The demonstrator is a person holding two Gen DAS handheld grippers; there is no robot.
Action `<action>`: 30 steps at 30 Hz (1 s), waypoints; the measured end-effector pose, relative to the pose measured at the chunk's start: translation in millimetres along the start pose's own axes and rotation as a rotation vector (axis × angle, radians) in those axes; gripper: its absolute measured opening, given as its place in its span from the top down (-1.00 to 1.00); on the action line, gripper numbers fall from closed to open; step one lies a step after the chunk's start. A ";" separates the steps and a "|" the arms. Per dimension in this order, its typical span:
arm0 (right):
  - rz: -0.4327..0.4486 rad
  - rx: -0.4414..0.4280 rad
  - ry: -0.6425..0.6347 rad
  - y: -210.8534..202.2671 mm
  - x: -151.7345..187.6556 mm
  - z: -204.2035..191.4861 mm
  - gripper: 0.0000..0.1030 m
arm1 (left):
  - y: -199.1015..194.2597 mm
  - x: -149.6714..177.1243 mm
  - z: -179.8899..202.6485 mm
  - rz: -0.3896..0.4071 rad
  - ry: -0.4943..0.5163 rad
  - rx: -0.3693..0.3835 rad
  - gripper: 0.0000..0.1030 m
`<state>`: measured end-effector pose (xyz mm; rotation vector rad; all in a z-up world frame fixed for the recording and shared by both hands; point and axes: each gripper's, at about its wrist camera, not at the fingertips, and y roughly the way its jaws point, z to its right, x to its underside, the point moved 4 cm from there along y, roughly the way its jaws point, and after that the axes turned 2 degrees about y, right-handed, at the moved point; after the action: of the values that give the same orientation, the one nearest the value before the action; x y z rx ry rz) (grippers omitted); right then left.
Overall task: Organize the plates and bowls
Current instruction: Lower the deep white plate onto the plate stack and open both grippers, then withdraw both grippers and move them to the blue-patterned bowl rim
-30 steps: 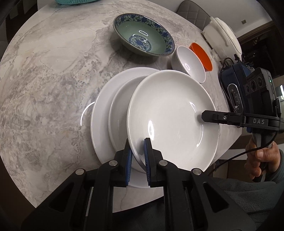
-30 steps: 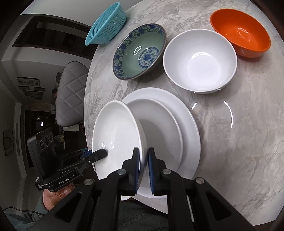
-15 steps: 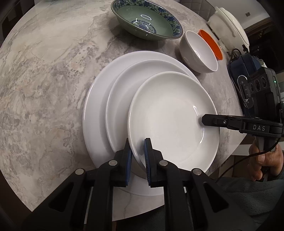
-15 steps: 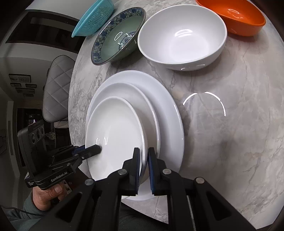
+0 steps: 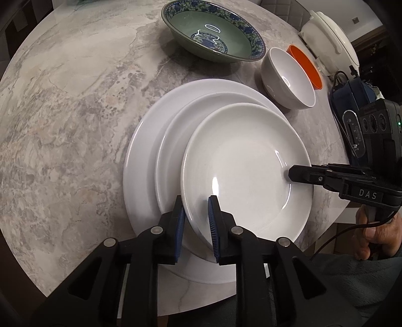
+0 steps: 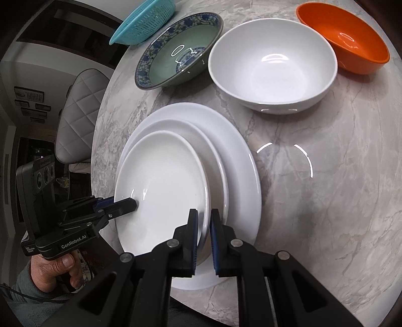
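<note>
A small white plate lies on a medium white plate, which lies on a large white plate. My left gripper has its jaws around the small plate's near rim, slightly parted. My right gripper straddles the opposite rim, jaws slightly parted too. The right gripper also shows in the left wrist view, and the left gripper in the right wrist view. A white bowl, an orange bowl and a blue-patterned green bowl stand behind.
The round marble table has its edge close under both grippers. A teal colander sits at the far edge. A white lidded pot stands behind the orange bowl. A grey chair is beside the table.
The small plate has come down from a tilt and now lies flat on the medium plate. Both grippers' jaws have widened a little around its rim.
</note>
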<state>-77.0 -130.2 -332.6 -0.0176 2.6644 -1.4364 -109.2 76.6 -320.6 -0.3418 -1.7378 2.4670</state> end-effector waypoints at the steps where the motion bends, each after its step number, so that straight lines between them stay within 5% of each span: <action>1: 0.000 0.014 -0.014 0.3 -0.4 -1.8 0.75 | -1.3 -1.3 -0.1 0.005 0.002 0.002 0.50; 12: -0.015 0.132 -0.154 7.0 -4.2 -20.2 0.50 | -4.6 -12.8 12.6 0.012 0.028 0.066 -0.30; 15: -0.020 0.127 -0.149 7.3 -6.2 -19.6 0.50 | -8.2 -13.6 11.4 0.013 0.006 0.096 -0.36; 17: -0.022 0.115 -0.134 6.6 -8.1 -17.4 0.50 | -13.8 -16.0 10.6 0.025 0.019 0.078 -0.37; 20: -0.021 0.113 -0.131 5.4 -9.7 -16.7 0.49 | -21.7 -19.7 12.1 0.046 0.050 0.019 -0.70; 26: -0.013 0.136 -0.146 0.1 -11.6 -17.4 0.18 | -36.5 -25.6 -5.8 0.102 0.005 0.000 -0.70; 30: -0.014 0.249 -0.270 2.2 -9.3 -31.3 0.00 | -34.9 -27.8 -19.1 0.099 -0.032 -0.008 -0.70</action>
<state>-71.0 -102.4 -316.5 -0.1942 2.2635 -1.6304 -79.1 100.0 -290.6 -0.4012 -1.7858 2.5472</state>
